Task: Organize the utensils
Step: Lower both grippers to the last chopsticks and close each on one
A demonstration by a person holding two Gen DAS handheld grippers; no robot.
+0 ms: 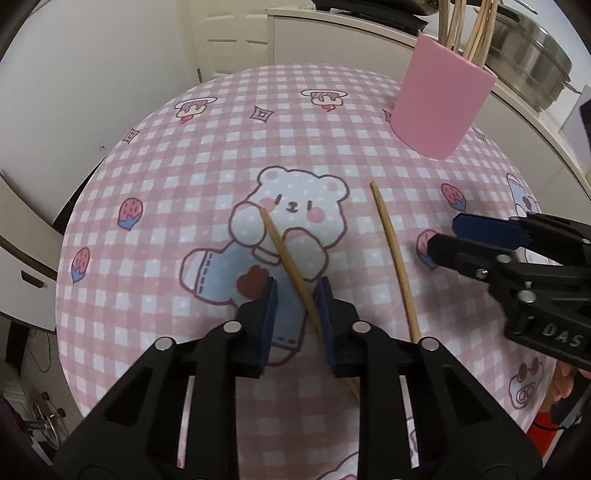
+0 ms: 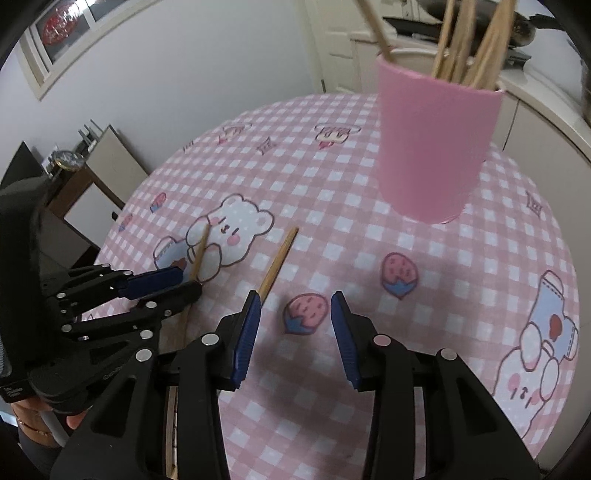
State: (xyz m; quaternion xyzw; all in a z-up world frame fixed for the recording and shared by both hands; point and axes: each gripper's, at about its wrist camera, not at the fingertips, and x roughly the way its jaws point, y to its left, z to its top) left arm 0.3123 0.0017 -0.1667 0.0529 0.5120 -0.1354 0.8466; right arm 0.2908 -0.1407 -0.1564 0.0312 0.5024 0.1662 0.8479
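Note:
Two wooden chopsticks lie on the pink checked tablecloth (image 1: 184,166). My left gripper (image 1: 297,291) is open and straddles the left chopstick (image 1: 286,258), which passes between its blue pads and touches the right pad. The second chopstick (image 1: 393,254) lies free to its right. My right gripper (image 2: 295,306) is open and empty, just right of the second chopstick (image 2: 279,260), over a strawberry print. A pink cup (image 2: 436,147) holding several chopsticks stands at the back right; it also shows in the left wrist view (image 1: 439,99).
The table's curved edge drops off at the left. A white counter (image 1: 332,33) with a steel pot (image 1: 532,66) runs behind the cup. My right gripper enters the left wrist view from the right (image 1: 458,236).

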